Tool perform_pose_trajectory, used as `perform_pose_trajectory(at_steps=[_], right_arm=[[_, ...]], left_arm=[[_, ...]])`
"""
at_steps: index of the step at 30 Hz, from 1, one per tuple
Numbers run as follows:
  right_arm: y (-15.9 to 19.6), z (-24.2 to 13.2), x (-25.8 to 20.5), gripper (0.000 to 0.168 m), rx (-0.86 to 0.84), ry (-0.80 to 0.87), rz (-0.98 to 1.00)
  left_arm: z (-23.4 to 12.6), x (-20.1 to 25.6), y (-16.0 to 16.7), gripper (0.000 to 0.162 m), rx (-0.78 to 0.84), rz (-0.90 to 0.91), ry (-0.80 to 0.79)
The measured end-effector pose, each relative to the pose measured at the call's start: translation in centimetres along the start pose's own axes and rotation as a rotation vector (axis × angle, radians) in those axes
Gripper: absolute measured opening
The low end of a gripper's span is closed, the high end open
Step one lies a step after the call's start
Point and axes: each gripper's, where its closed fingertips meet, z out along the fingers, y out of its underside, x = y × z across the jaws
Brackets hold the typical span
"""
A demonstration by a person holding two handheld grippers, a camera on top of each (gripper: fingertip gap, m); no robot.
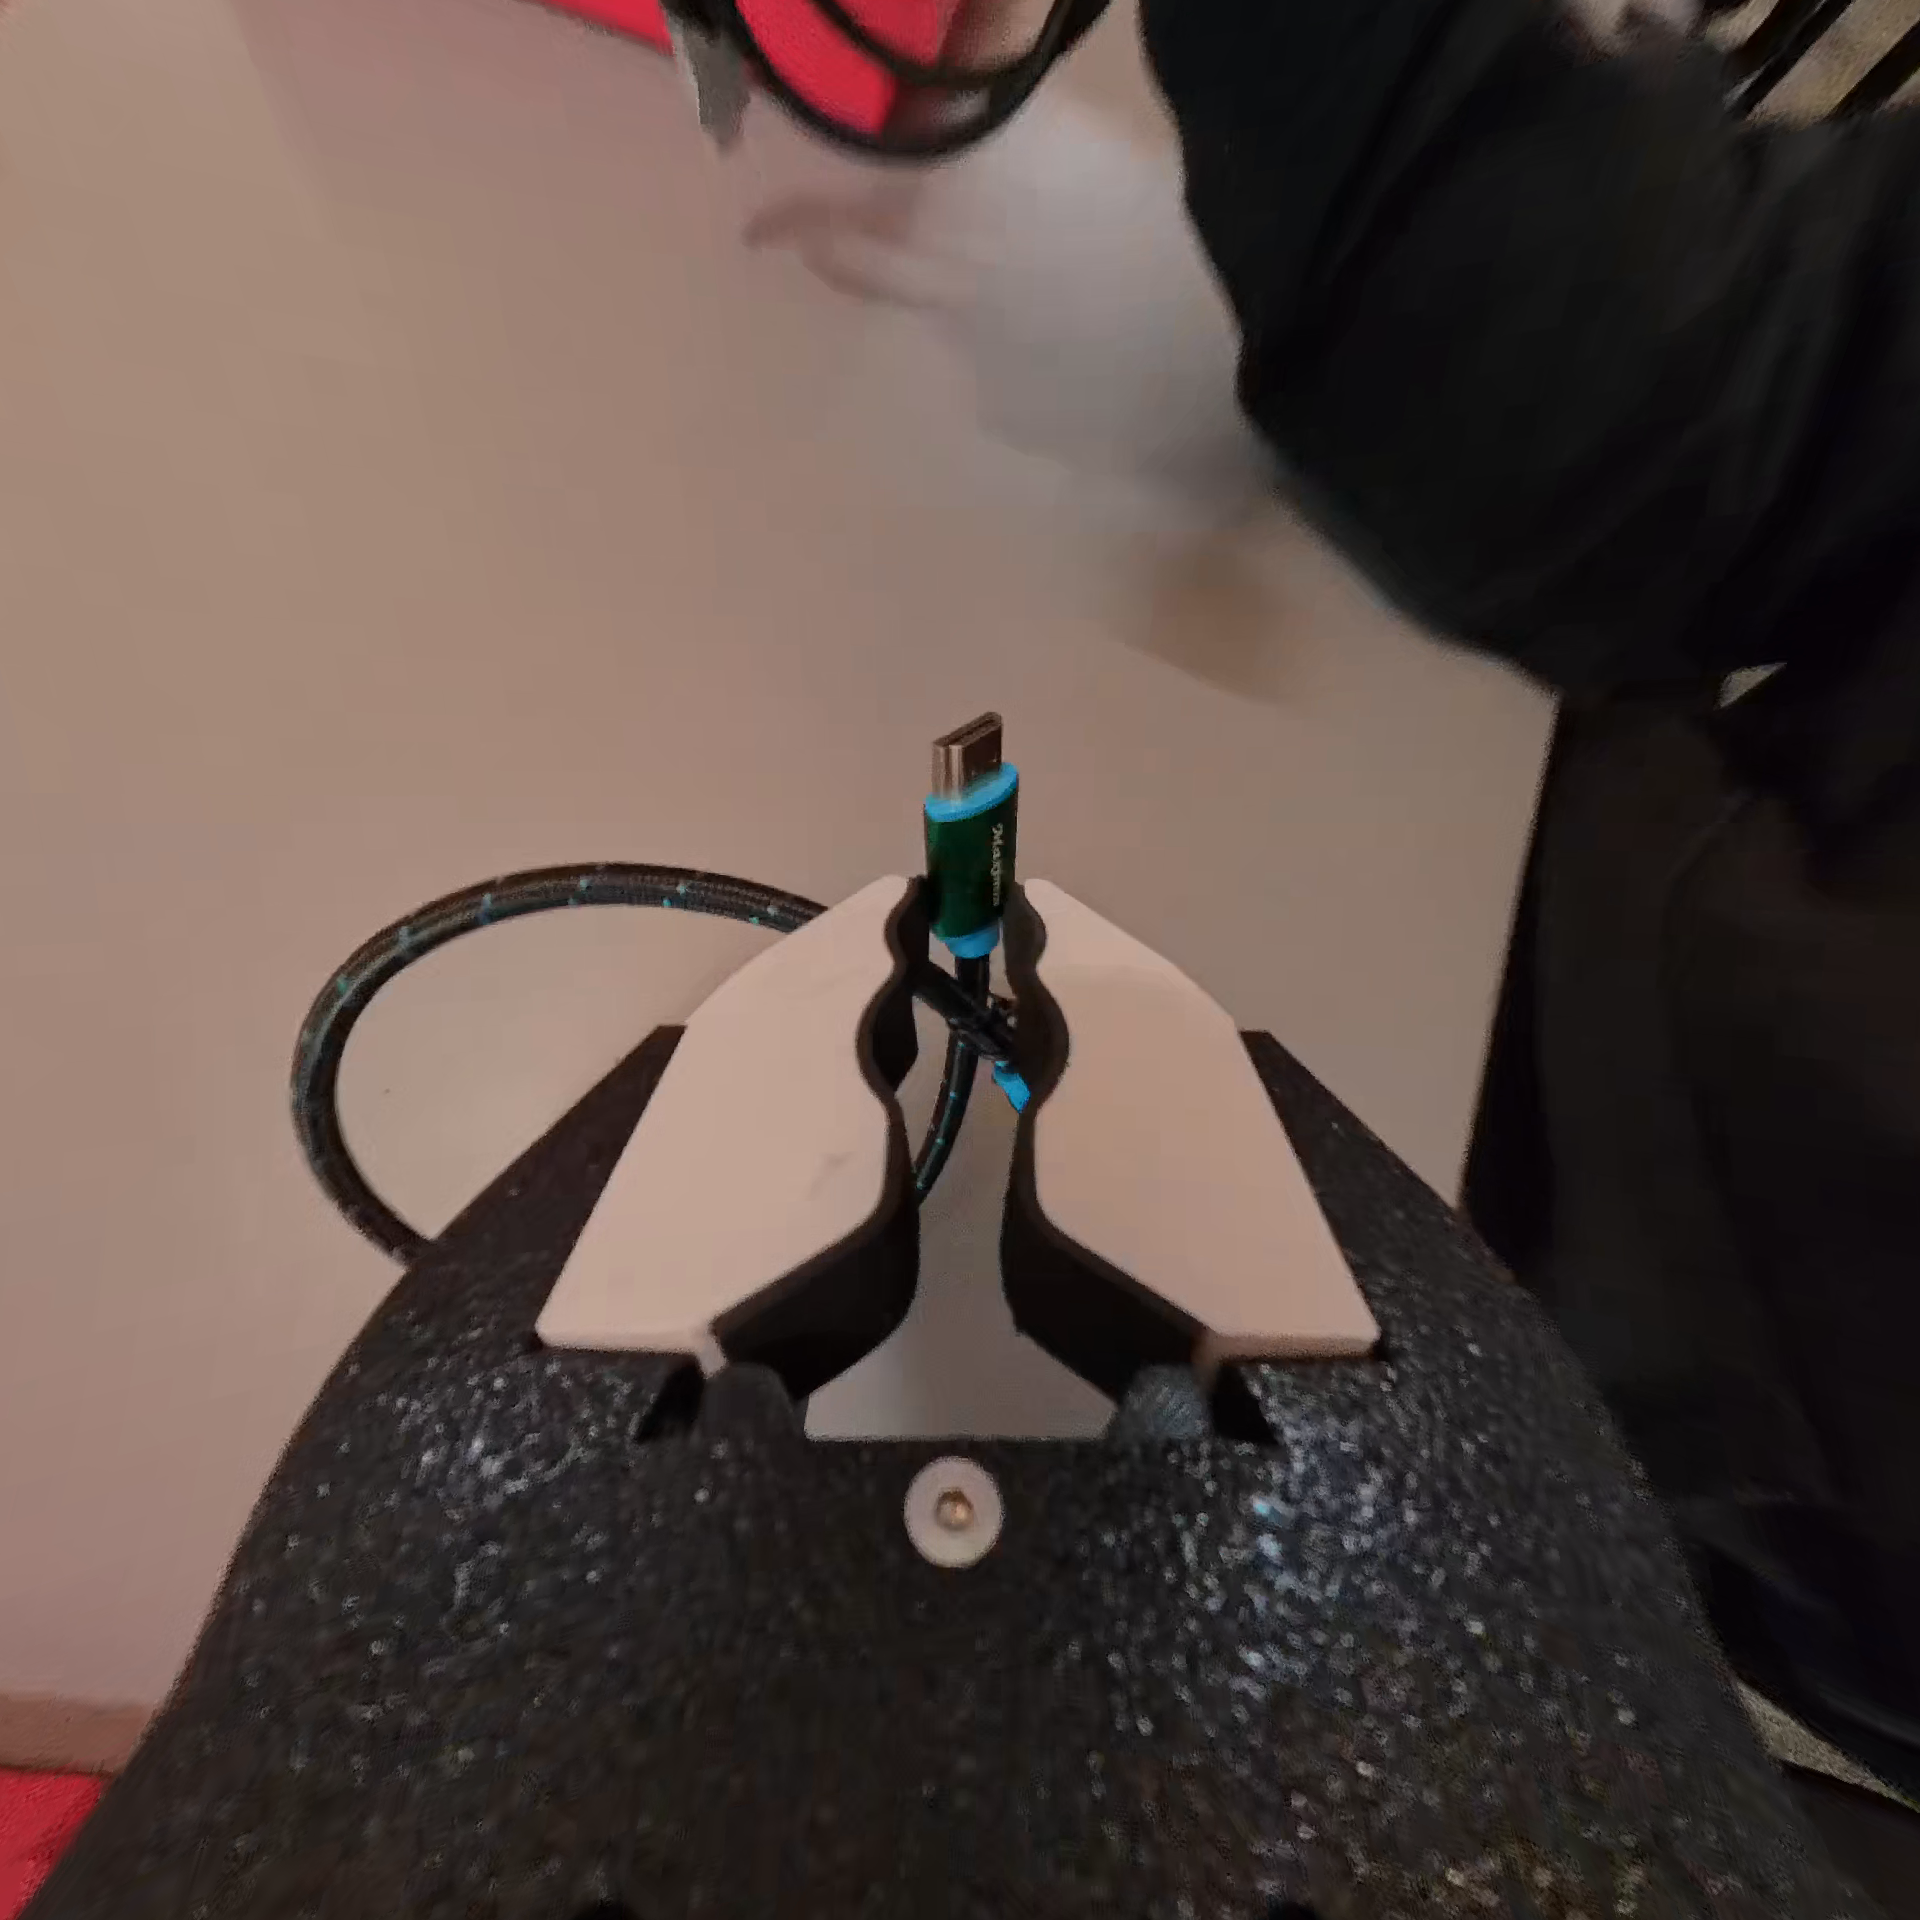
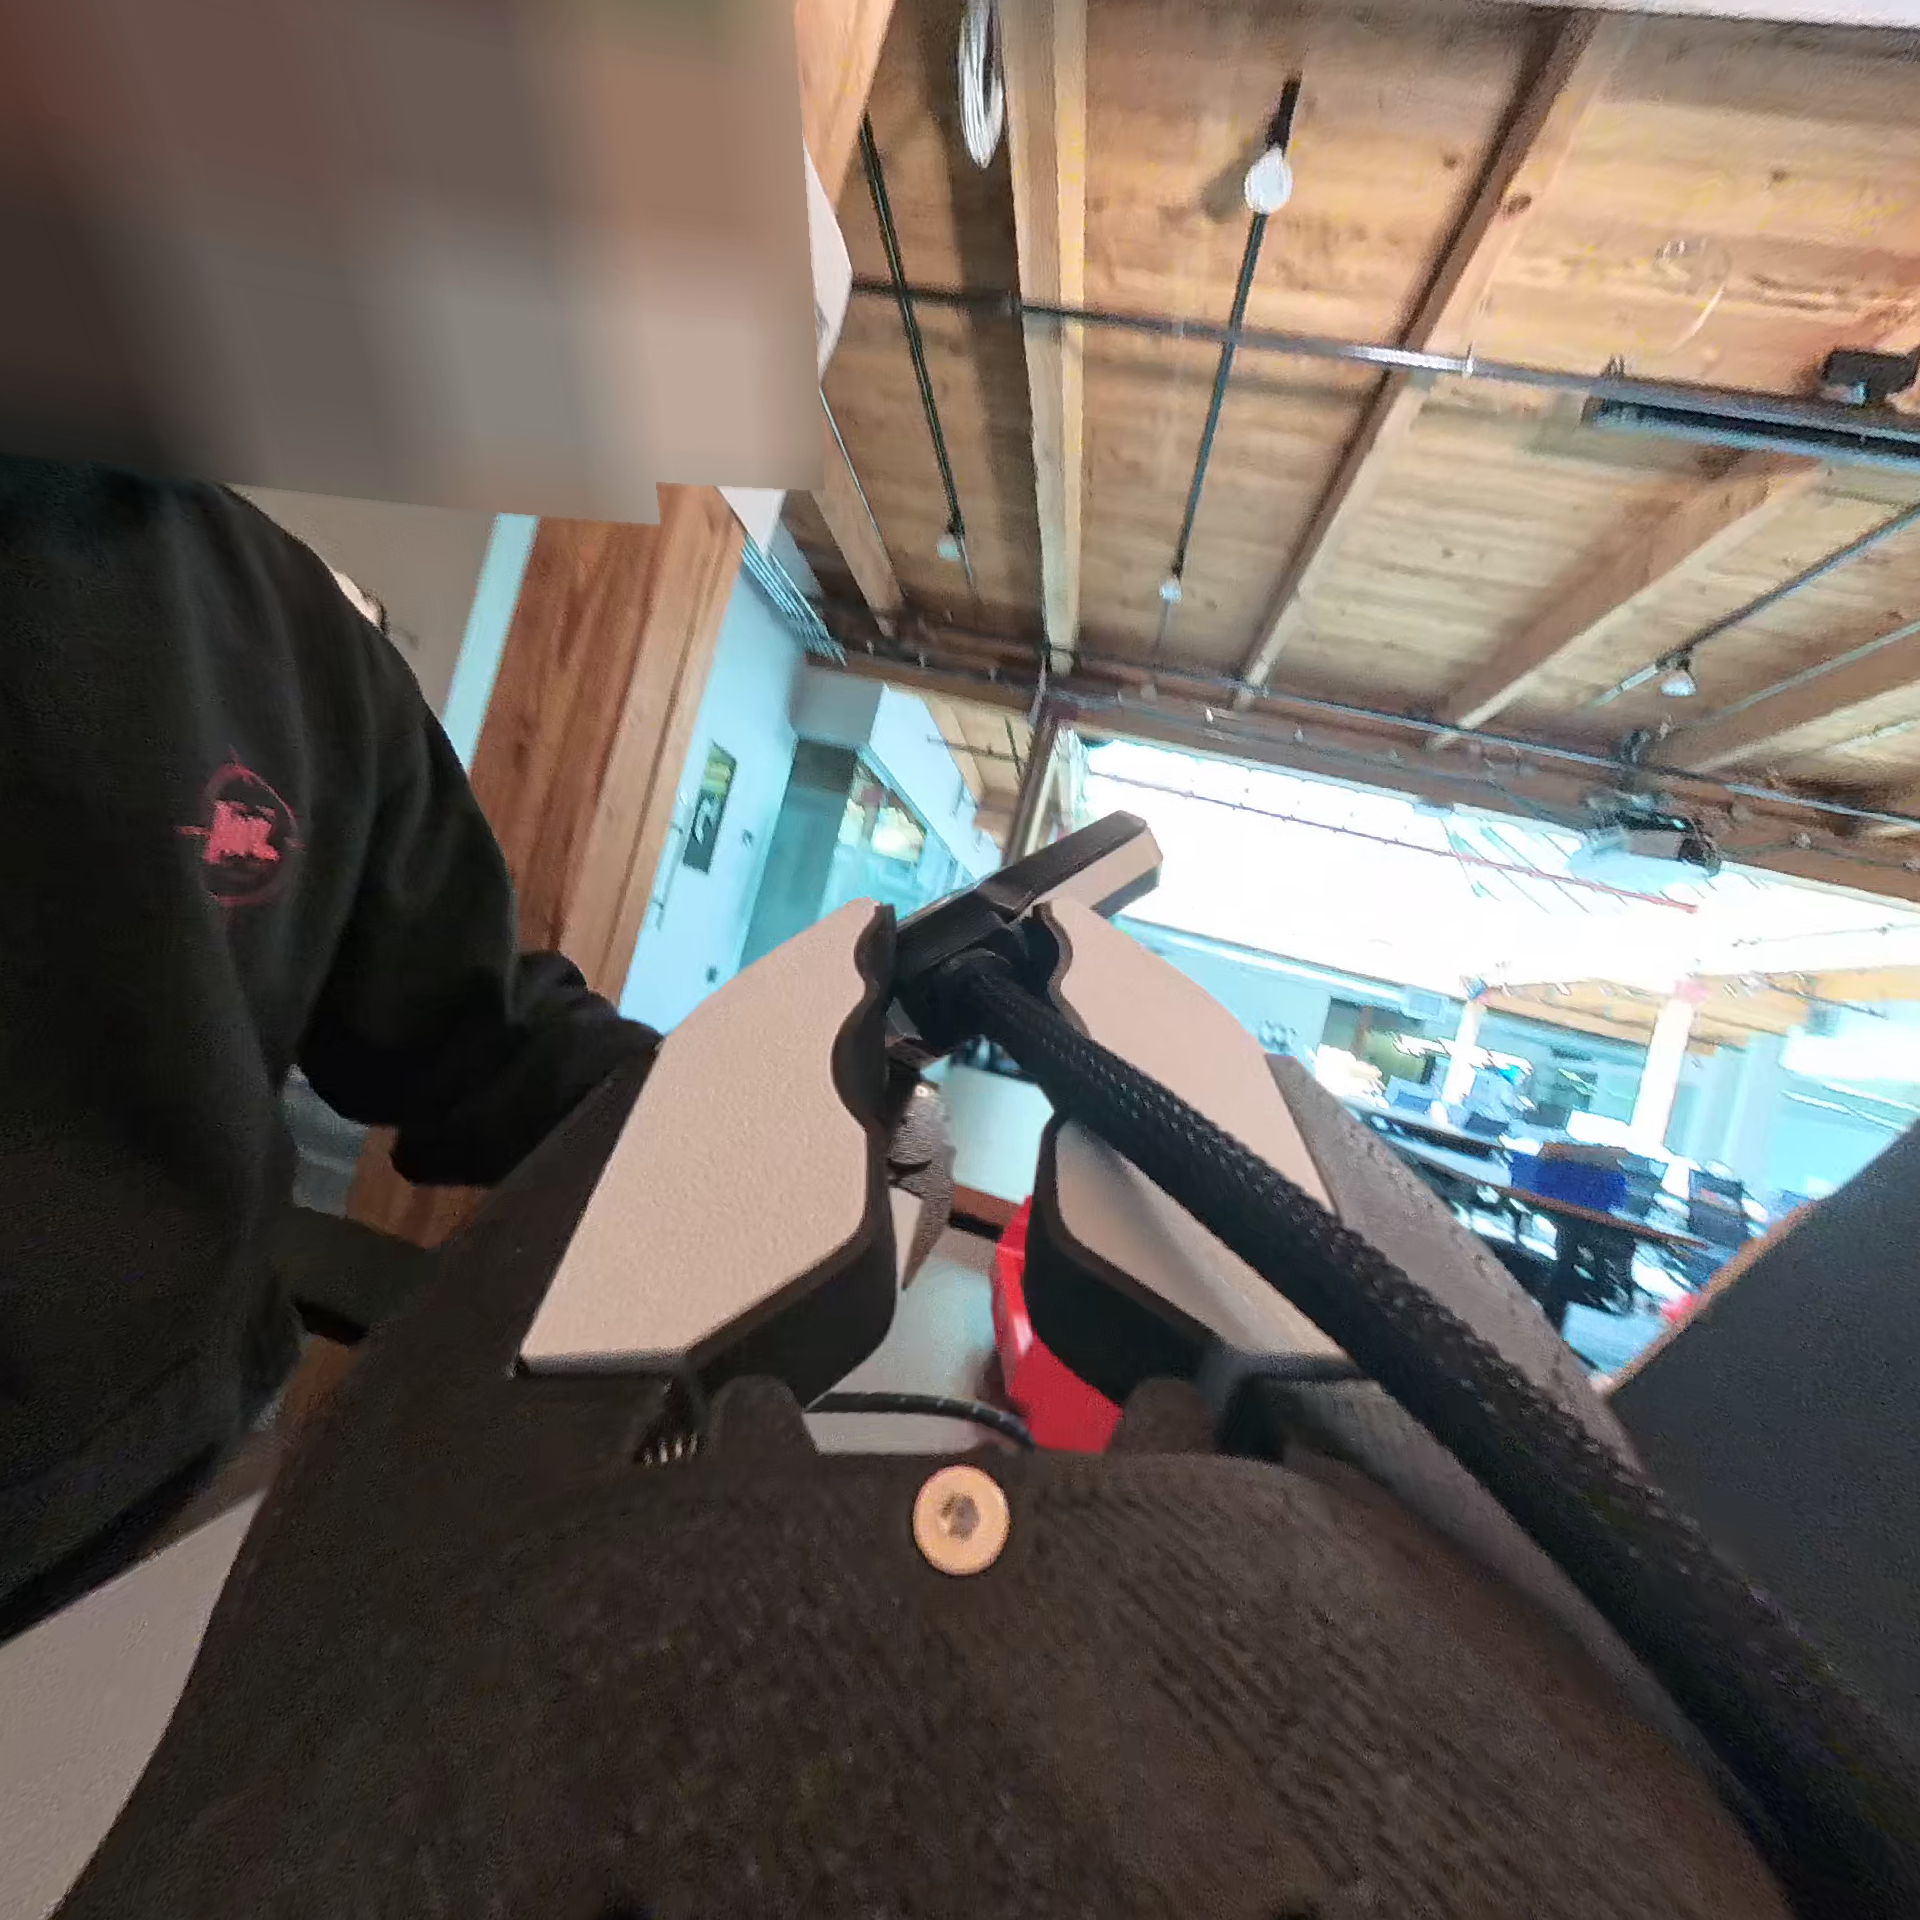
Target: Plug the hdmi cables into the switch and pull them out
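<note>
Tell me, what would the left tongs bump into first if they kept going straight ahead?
Probably just the beige surface. The left tongs hold a green plug pointing at it, with nothing in between. Depth is hard to judge. The blurred hand is off to the side.

Each hand-held gripper, left [image 1: 961, 909] and right [image 2: 961, 935], has a black speckled body, a round pale screw [image 2: 960, 1519] at mid-top, and two pale grey fingers [image 1: 758, 1122] with wavy black inner pads. Left of the right one, a black sleeve [image 2: 343, 935] bears a red mark
</note>
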Motion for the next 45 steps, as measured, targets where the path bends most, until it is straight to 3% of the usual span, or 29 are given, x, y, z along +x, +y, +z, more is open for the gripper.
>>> perform_pose_trajectory(at_steps=[1,6,12,24,31,39,45], right_arm=[[-0.6,-0.2,-0.2,0.025,0.041,-0.015,0.014],[-3.2,-1.0,-1.0,0.025,0.249,-0.116,0.099],[-2.8,-0.6,-1.2,0.025,0.287,-0.165,0.159],[1.1,3.3,-3.4,0.025,-0.027,-0.224,0.127],[2.5,4.0,-3.9,0.025,-0.063,-0.269,0.173],[1.0,2.1,-2.5,0.025,0.125,-0.262,0.257],[1.0,1.7,-2.1,0.025,0.147,-0.256,0.271]], left_arm=[[-0.8,0.4,-0.9,0.013,0.029,-0.012,0.016],[-4.3,2.5,-5.4,0.012,0.179,-0.028,0.109],[-5.9,4.2,-7.8,0.012,0.228,0.000,0.179],[-8.6,8.1,-7.8,0.011,0.407,0.201,0.536],[-8.4,7.3,-7.4,0.011,0.349,0.171,0.520],[-8.4,6.6,-8.9,0.011,0.241,0.053,0.443],[-8.3,6.1,-9.9,0.011,0.198,0.021,0.420]])
